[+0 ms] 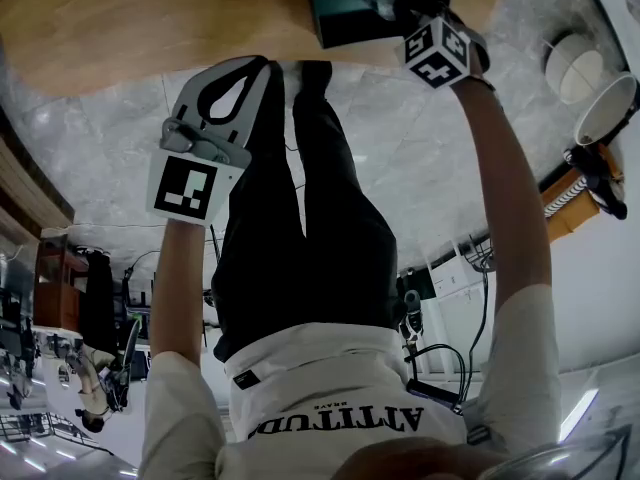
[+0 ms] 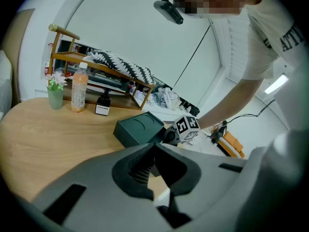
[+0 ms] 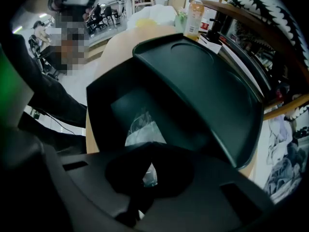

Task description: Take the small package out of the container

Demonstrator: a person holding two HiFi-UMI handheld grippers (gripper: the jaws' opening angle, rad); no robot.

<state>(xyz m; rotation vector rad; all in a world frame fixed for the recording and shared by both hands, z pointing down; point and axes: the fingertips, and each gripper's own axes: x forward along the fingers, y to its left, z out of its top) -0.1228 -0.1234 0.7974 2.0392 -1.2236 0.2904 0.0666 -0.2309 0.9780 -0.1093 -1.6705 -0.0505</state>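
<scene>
A dark green container (image 1: 350, 13) stands on the wooden table (image 1: 120, 18) with its lid (image 3: 207, 86) swung up. Inside lies the small package (image 3: 142, 127), a clear crinkled plastic bag. My right gripper (image 3: 147, 148) reaches into the container, and its jaws are shut on the near edge of the bag. In the left gripper view the right gripper's marker cube (image 2: 186, 128) shows beside the container (image 2: 137, 129). My left gripper (image 1: 262, 68) hangs off the table's near edge, to the left of the container. Its jaws are shut with nothing between them.
At the table's far side stand an orange drink bottle (image 2: 79, 87), a green cup with flowers (image 2: 55, 94) and a small dark box (image 2: 102, 108), in front of a low wooden shelf (image 2: 104, 76). The person's legs (image 1: 300, 218) stand close against the table's edge.
</scene>
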